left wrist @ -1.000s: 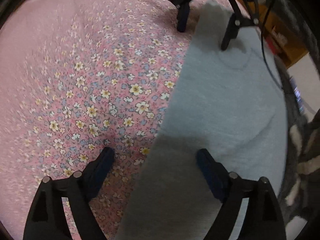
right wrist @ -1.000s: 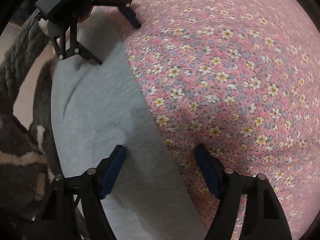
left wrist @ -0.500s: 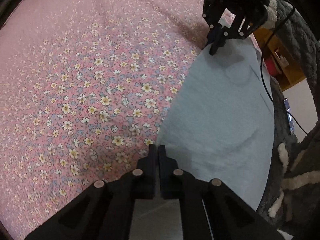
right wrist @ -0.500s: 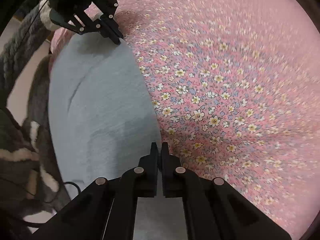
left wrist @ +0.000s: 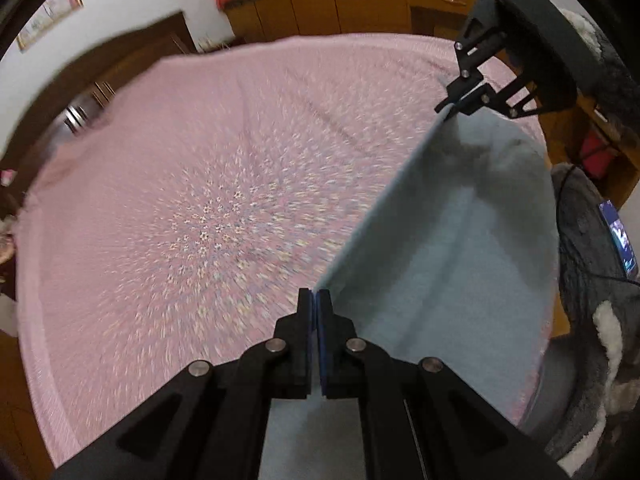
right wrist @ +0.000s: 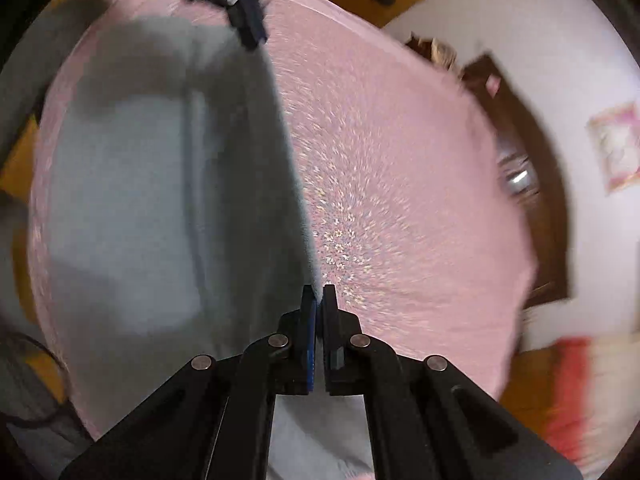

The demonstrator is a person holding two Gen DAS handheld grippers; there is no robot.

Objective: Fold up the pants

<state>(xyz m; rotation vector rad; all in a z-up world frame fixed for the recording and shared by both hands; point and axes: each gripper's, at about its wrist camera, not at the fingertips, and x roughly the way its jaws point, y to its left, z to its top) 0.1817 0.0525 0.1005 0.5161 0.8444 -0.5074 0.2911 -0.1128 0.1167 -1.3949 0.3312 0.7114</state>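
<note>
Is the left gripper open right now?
No: the left gripper has its fingers shut on the lifted edge of the grey pants.

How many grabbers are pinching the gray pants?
2. The left hand-held gripper pinches one end of the pants' lifted edge; the right hand-held gripper pinches the other end.

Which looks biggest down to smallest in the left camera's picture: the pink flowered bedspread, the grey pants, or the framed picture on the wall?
1. The pink flowered bedspread fills most of the view.
2. The grey pants, held up close to the camera by both grippers, so nearness enlarges them.
3. The framed picture, small and far off, cut by the view's edge.
</note>
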